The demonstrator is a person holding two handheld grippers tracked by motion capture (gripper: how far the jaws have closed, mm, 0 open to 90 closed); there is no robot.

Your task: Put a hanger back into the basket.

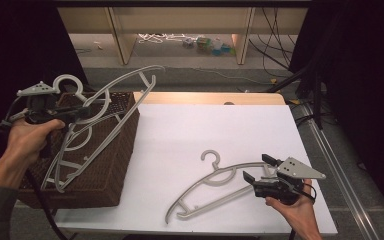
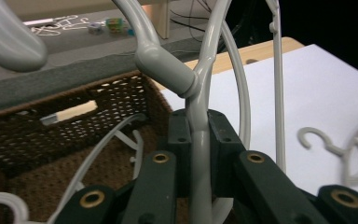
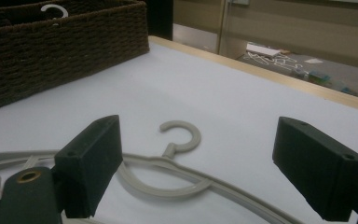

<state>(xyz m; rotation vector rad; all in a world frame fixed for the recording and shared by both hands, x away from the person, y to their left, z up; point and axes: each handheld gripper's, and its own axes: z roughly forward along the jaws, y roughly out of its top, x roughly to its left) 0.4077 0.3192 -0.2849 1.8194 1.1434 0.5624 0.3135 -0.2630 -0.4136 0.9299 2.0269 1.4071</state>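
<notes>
My left gripper is shut on the neck of a grey plastic hanger, held tilted above the brown wicker basket. In the left gripper view its pads clamp that hanger's stem just below the hook joint. More grey hangers lie inside the basket. Another grey hanger rests flat on the white table, hook pointing away from me. My right gripper stands open at that hanger's right arm; in the right gripper view its jaws stand wide apart over the hanger, not pressing on it.
The basket sits on the left end of the white table. A wooden edge runs along the table's far side. Beyond it are cables and small items on the floor. Dark curtains flank both sides.
</notes>
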